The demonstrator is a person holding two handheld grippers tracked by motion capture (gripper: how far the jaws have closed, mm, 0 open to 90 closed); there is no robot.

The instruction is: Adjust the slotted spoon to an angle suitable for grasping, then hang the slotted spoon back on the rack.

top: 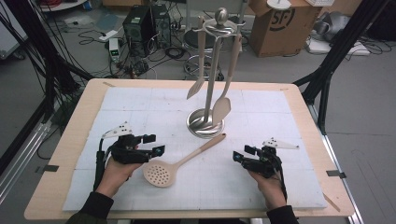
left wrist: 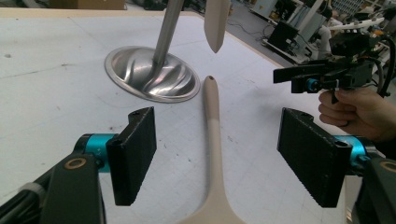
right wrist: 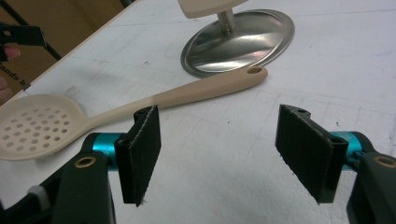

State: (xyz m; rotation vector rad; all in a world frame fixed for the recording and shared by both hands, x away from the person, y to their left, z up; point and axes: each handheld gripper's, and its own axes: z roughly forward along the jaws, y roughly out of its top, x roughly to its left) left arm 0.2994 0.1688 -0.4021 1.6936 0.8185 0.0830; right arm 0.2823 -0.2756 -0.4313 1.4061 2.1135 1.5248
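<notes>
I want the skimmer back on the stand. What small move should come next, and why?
Probably ease the left gripper down and close on the skimmer. Its handle lies flat on the table, already between that gripper's open fingers, untouched. The right gripper is open too, but off to the side.

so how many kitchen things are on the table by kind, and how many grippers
skimmer lying on the table: 1
hanging utensils, one and another: 2
metal stand: 1
grippers, left gripper and right gripper, both open: 2
total: 6
</notes>
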